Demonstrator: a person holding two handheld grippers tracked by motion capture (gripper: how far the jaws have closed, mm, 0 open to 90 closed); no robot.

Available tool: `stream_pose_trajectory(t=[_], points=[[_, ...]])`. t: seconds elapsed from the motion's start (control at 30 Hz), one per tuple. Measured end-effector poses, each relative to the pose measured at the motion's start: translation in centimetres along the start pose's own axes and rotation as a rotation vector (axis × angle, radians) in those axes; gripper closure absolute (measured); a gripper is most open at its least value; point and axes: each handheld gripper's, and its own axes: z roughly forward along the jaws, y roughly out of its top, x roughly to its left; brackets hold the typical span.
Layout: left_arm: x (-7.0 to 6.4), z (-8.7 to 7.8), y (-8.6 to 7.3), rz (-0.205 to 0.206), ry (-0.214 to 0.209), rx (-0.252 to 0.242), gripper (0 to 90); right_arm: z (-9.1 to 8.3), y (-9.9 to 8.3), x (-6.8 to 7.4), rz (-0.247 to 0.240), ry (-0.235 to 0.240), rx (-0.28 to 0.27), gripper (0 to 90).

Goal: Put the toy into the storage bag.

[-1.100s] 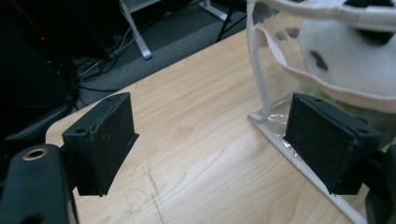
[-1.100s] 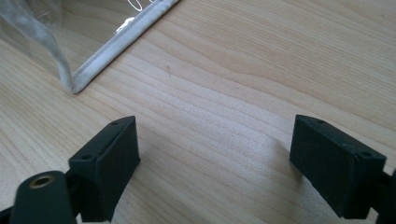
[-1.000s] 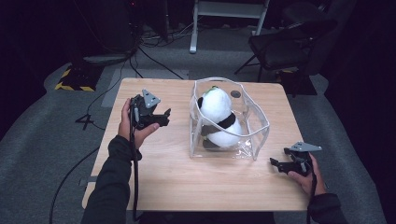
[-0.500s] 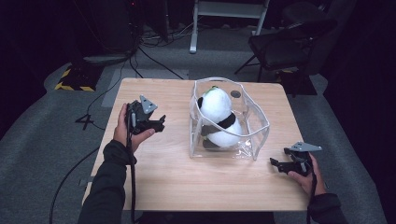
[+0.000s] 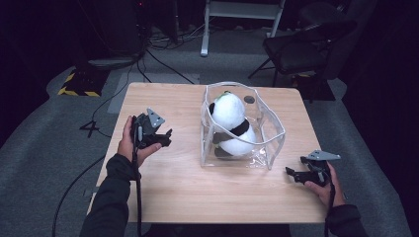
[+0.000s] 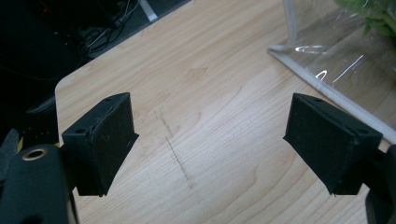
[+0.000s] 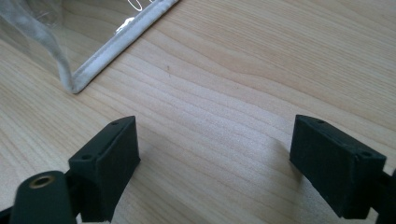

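Note:
A clear plastic bag (image 5: 271,129) with white piping stands open in the middle of the wooden table (image 5: 168,192). Inside it sits a black-and-white plush panda (image 5: 231,125) with a bit of green at its head. My left gripper (image 5: 165,138) is held left of the bag, open, nothing between its jaws. In the left gripper view the bag's piped edge (image 6: 327,88) lies ahead to the upper right. My right gripper (image 5: 292,174) rests low near the table's front right, open and empty. The bag's bottom corner (image 7: 77,84) lies ahead of it at upper left.
A small dark round mark (image 5: 249,99) shows on the table behind the bag. Beyond the far edge stand a black chair (image 5: 301,47), a white stand (image 5: 242,10) and loose cables (image 5: 163,44) on grey carpet. A yellow-black striped pad (image 5: 79,84) lies left.
My left gripper has drawn back toward the person and lower, away from the bag. The right gripper, bag and panda have stayed put.

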Motion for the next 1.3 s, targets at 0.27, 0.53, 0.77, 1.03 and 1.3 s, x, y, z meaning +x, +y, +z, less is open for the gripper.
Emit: stream_pose_trajectory(t=[0.27,0.53,0.77,1.03,1.3], points=[[0.1,0.5,-1.5,-0.003,0.001,0.035,16.0,0.0,0.0,0.0,0.000,0.000,0.000,15.7],[0.1,0.9,-3.1,0.000,-0.011,0.076,16.0,0.0,0.0,0.0,0.000,0.000,0.000,15.6],[-0.1,1.0,-4.5,0.008,-0.020,0.106,16.0,0.0,0.0,0.0,0.000,0.000,0.000,15.6],[-0.5,1.3,-6.4,0.016,-0.025,0.145,16.0,0.0,0.0,0.0,0.000,0.000,0.000,15.6],[-0.5,1.2,-7.8,-0.003,-0.062,0.173,16.1,0.0,0.0,0.0,0.000,0.000,0.000,15.7]])
